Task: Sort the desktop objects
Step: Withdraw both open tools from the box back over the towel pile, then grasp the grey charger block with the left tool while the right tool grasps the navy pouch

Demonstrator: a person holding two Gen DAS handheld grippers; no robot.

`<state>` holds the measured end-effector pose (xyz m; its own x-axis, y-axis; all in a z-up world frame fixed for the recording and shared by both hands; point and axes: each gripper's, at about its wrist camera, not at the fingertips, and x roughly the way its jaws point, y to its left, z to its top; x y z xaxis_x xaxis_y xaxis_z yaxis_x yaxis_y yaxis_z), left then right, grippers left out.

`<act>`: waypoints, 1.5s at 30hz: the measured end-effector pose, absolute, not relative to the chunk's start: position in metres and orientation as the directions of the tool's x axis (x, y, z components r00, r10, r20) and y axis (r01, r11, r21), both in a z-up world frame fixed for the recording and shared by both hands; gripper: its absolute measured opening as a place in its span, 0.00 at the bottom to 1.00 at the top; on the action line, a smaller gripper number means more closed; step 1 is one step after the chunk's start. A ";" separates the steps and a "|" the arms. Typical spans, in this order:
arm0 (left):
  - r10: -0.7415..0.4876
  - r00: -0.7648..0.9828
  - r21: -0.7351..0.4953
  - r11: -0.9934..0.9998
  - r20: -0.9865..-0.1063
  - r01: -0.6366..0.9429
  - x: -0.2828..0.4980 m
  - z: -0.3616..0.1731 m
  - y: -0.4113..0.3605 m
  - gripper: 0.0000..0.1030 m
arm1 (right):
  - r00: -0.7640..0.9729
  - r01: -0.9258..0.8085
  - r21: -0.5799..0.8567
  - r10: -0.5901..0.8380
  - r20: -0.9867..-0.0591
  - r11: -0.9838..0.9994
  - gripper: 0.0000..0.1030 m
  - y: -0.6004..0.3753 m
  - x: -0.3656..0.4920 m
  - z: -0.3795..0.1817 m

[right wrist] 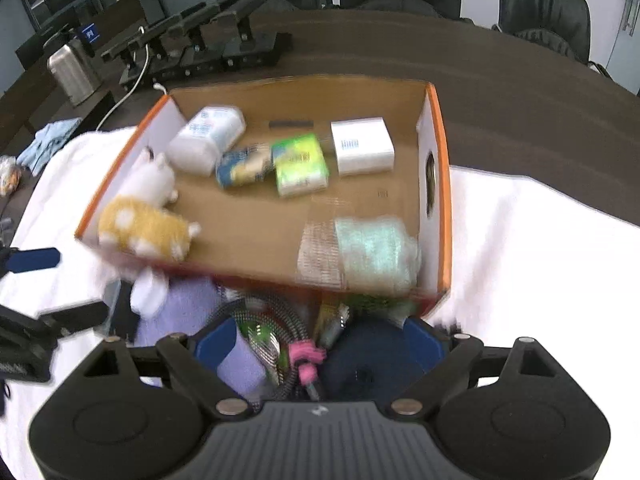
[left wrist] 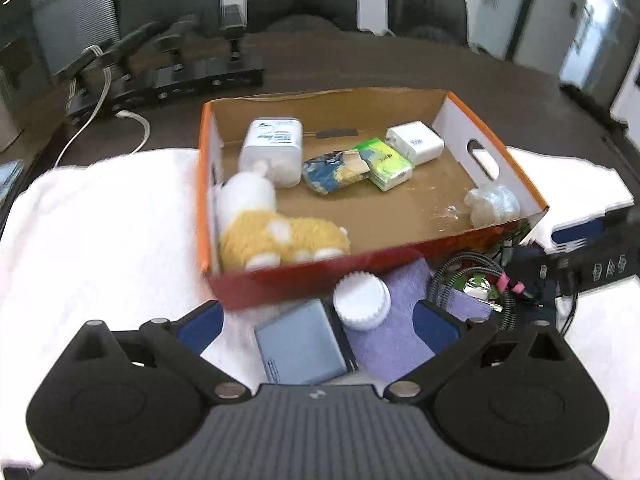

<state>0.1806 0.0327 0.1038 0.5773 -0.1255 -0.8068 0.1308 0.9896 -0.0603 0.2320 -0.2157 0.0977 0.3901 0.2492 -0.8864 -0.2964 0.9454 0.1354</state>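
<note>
A shallow cardboard box (left wrist: 480,236) with orange rims stands on a white cloth. In it lie a yellow-and-white plush toy (left wrist: 272,232), a white bottle (left wrist: 272,148), a blue-yellow packet (left wrist: 332,170), a green tissue pack (left wrist: 386,164), a white charger block (left wrist: 416,142) and a crumpled clear bag (left wrist: 494,204). My left gripper (left wrist: 318,320) is open above a grey-blue case (left wrist: 300,344), a white-capped jar (left wrist: 362,300) and a purple cloth (left wrist: 392,340), in front of the box. My right gripper (right wrist: 320,340) is open over a braided cable with a pink tie (right wrist: 304,356) and a dark pouch (right wrist: 372,360).
The white cloth (left wrist: 100,220) covers a dark brown table (left wrist: 400,64). A row of black gripper stands (left wrist: 168,76) and a white cord (left wrist: 136,128) sit behind the box. A metal flask (right wrist: 72,72) and a blue rag (right wrist: 52,136) lie far left; office chairs line the back.
</note>
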 end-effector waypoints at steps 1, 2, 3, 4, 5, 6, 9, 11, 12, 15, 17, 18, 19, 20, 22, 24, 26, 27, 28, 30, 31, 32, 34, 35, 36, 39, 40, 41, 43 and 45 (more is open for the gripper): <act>-0.132 0.587 -0.077 0.990 -0.799 0.118 0.173 0.104 0.034 1.00 | 0.387 -0.299 0.143 0.257 -0.886 0.944 0.87 -0.217 0.225 0.095; -0.138 0.596 -0.093 0.990 -0.791 0.105 0.163 0.103 0.035 1.00 | 0.384 -0.299 0.152 0.264 -0.885 0.942 0.87 -0.220 0.218 0.091; -0.142 0.604 -0.105 0.990 -0.784 0.097 0.153 0.101 0.035 1.00 | 0.380 -0.300 0.159 0.271 -0.885 0.941 0.87 -0.222 0.211 0.088; -0.144 0.609 -0.111 0.990 -0.780 0.092 0.144 0.098 0.035 1.00 | 0.376 -0.300 0.166 0.276 -0.885 0.939 0.87 -0.224 0.204 0.084; -0.149 0.613 -0.117 0.989 -0.776 0.091 0.135 0.095 0.036 1.00 | 0.373 -0.298 0.174 0.282 -0.884 0.939 0.87 -0.226 0.198 0.081; -0.151 0.614 -0.123 0.989 -0.774 0.088 0.128 0.092 0.036 1.00 | 0.371 -0.294 0.180 0.285 -0.884 0.939 0.87 -0.227 0.191 0.077; -0.139 0.615 -0.131 0.990 -0.776 0.058 0.108 0.079 0.040 1.00 | 0.362 -0.309 0.192 0.302 -0.882 0.931 0.87 -0.231 0.169 0.069; -0.132 0.615 -0.137 0.990 -0.777 0.038 0.100 0.072 0.044 1.00 | 0.370 -0.320 0.186 0.304 -0.878 0.929 0.87 -0.232 0.157 0.065; -0.125 0.618 -0.135 0.990 -0.776 0.030 0.098 0.070 0.045 1.00 | 0.376 -0.321 0.176 0.296 -0.878 0.931 0.87 -0.232 0.153 0.063; -0.091 0.628 -0.113 0.994 -0.773 0.005 0.106 0.061 0.050 1.00 | 0.390 -0.298 0.161 0.273 -0.880 0.941 0.87 -0.234 0.154 0.055; -0.064 0.640 -0.106 0.994 -0.766 -0.028 0.116 0.058 0.054 1.00 | 0.390 -0.258 0.171 0.265 -0.882 0.951 0.87 -0.238 0.162 0.049; -0.060 0.647 -0.114 0.993 -0.760 -0.042 0.123 0.057 0.057 1.00 | 0.384 -0.237 0.196 0.277 -0.881 0.952 0.88 -0.240 0.166 0.046; -0.065 0.649 -0.132 0.990 -0.758 -0.054 0.129 0.057 0.061 1.00 | 0.374 -0.218 0.235 0.303 -0.877 0.947 0.87 -0.243 0.171 0.044; -0.081 0.650 -0.157 0.986 -0.756 -0.061 0.135 0.057 0.064 1.00 | 0.372 -0.198 0.257 0.315 -0.873 0.946 0.87 -0.246 0.174 0.043; -0.108 0.651 -0.203 0.976 -0.751 -0.073 0.145 0.058 0.068 1.00 | 0.382 -0.167 0.288 0.332 -0.862 0.943 0.87 -0.250 0.181 0.043; -0.132 0.656 -0.228 0.972 -0.743 -0.063 0.154 0.060 0.068 1.00 | 0.385 -0.156 0.306 0.343 -0.857 0.939 0.88 -0.251 0.186 0.042; -0.133 0.650 -0.217 0.975 -0.749 -0.050 0.164 0.056 0.065 1.00 | 0.394 -0.148 0.313 0.346 -0.851 0.938 0.89 -0.250 0.191 0.041; -0.120 0.646 -0.200 0.978 -0.753 -0.052 0.170 0.053 0.064 1.00 | 0.399 -0.150 0.307 0.342 -0.851 0.940 0.89 -0.248 0.192 0.040; -0.107 0.645 -0.187 0.981 -0.757 -0.057 0.175 0.049 0.063 1.00 | 0.405 -0.151 0.296 0.332 -0.852 0.943 0.89 -0.246 0.193 0.039; -0.097 0.626 -0.170 0.984 -0.773 -0.057 0.183 0.036 0.065 1.00 | 0.413 -0.165 0.257 0.304 -0.858 0.952 0.90 -0.239 0.191 0.040; -0.106 0.614 -0.180 0.982 -0.782 -0.060 0.186 0.030 0.068 1.00 | 0.416 -0.180 0.236 0.292 -0.861 0.955 0.89 -0.236 0.190 0.040; -0.126 0.616 -0.209 0.976 -0.778 -0.065 0.187 0.025 0.071 1.00 | 0.421 -0.204 0.207 0.277 -0.864 0.957 0.87 -0.233 0.187 0.040; -0.125 0.635 -0.200 0.979 -0.763 -0.048 0.186 0.024 0.071 1.00 | 0.446 -0.267 0.143 0.253 -0.859 0.953 0.84 -0.226 0.179 0.041; -0.122 0.632 -0.188 0.981 -0.765 -0.038 0.186 0.025 0.069 0.98 | 0.453 -0.286 0.129 0.252 -0.855 0.950 0.82 -0.225 0.176 0.042; -0.133 0.630 -0.194 0.981 -0.765 -0.028 0.186 0.027 0.069 0.86 | 0.454 -0.298 0.121 0.252 -0.854 0.947 0.80 -0.225 0.174 0.043; -0.147 0.628 -0.176 0.984 -0.765 0.016 0.179 0.038 0.061 0.60 | 0.434 -0.304 0.157 0.283 -0.855 0.940 0.77 -0.232 0.170 0.047; -0.138 0.618 -0.157 0.987 -0.773 0.025 0.176 0.039 0.058 0.60 | 0.426 -0.309 0.168 0.294 -0.856 0.936 0.76 -0.234 0.167 0.047; -0.145 0.612 -0.148 0.988 -0.777 0.046 0.171 0.039 0.055 0.60 | 0.425 -0.313 0.176 0.304 -0.852 0.933 0.74 -0.236 0.162 0.049; -0.137 0.629 -0.110 0.991 -0.765 0.082 0.158 0.036 0.051 0.60 | 0.418 -0.322 0.192 0.322 -0.849 0.927 0.74 -0.238 0.150 0.050; -0.143 0.624 -0.095 0.989 -0.768 0.111 0.144 0.035 0.048 0.59 | 0.410 -0.345 0.219 0.356 -0.840 0.913 0.73 -0.240 0.135 0.052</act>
